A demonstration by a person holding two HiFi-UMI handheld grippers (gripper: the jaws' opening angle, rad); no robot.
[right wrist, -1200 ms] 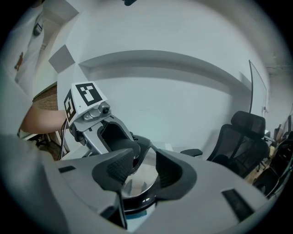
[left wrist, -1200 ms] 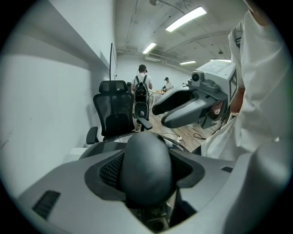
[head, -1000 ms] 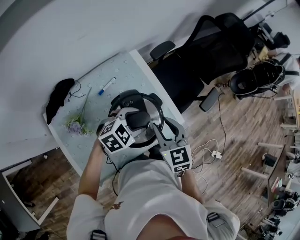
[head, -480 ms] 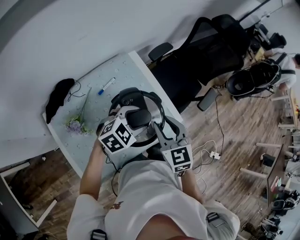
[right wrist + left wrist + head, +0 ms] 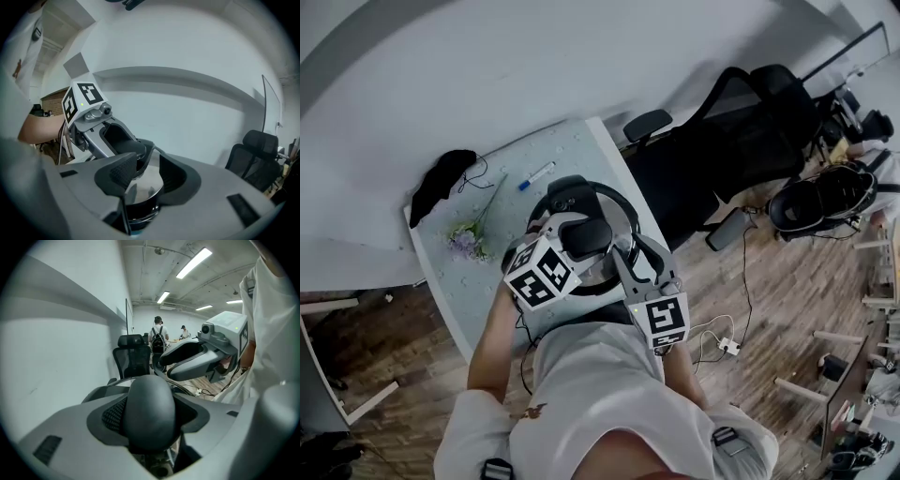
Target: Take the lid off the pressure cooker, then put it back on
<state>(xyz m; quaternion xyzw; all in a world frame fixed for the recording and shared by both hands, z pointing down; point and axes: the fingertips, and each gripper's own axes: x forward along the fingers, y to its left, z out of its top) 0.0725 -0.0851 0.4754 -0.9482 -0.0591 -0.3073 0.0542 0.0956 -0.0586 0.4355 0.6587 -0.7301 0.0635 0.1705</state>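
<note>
Fingers [image 5: 70, 441] of the left gripper [image 5: 581, 240] squeeze the fat black handle [image 5: 150, 411] of the lid [image 5: 143, 185] from both sides. On the right gripper [image 5: 624, 270] the fingers [image 5: 117, 174] stand apart with the shiny lid's edge between them. I cannot tell if they pinch it.

The lid is over the pressure cooker [image 5: 625, 206], near the front edge of the pale tabletop [image 5: 473, 286]. I cannot tell if lid and pot touch. Farther back lie a blue pen [image 5: 537, 175], some flowers [image 5: 467, 242] and a black cloth [image 5: 441, 183]. A black chair [image 5: 722, 150] stands beside the tabletop.
</note>
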